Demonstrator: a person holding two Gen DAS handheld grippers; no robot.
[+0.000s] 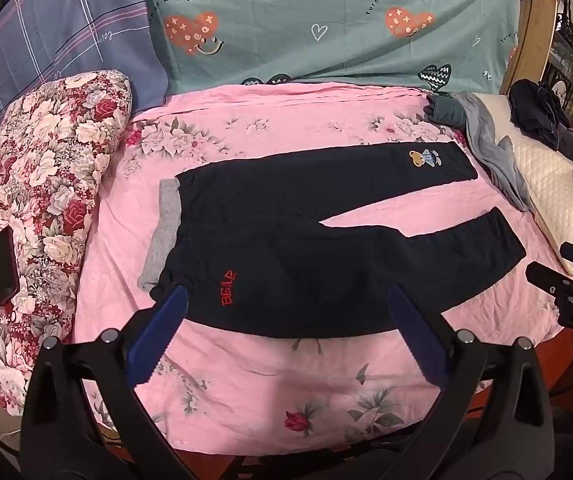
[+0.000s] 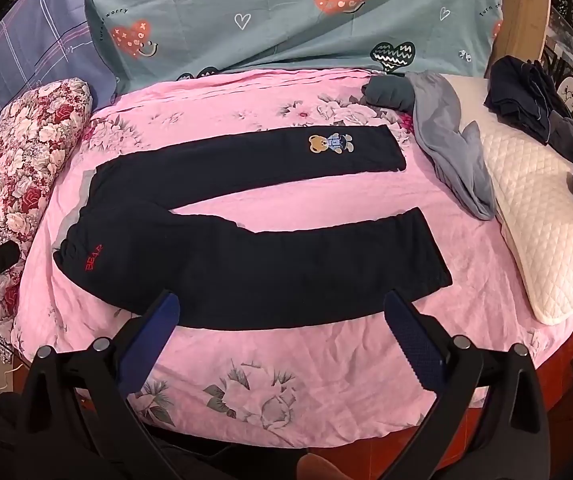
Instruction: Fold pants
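Note:
Dark navy pants (image 1: pixel 286 248) (image 2: pixel 226 256) lie flat on the pink floral bedspread (image 1: pixel 270 368) (image 2: pixel 286 360), grey-lined waistband to the left, both legs spread apart toward the right. A bear patch (image 1: pixel 425 159) (image 2: pixel 331 143) marks the far leg and red lettering sits near the waist. My left gripper (image 1: pixel 288 300) hovers open above the near edge at the waist end, nothing between its blue pads. My right gripper (image 2: pixel 282 308) hangs open over the near leg's lower edge, likewise empty. Each gripper's black tip shows at the edge of the other's view.
A floral quilt roll (image 1: pixel 42 208) with a black phone (image 1: pixel 3 268) on it lies at the left. Grey clothes (image 2: pixel 446 160), a cream quilted pillow (image 2: pixel 546 232) and dark garments (image 2: pixel 526 96) sit at the right. A teal patterned sheet (image 1: pixel 326 20) rises behind.

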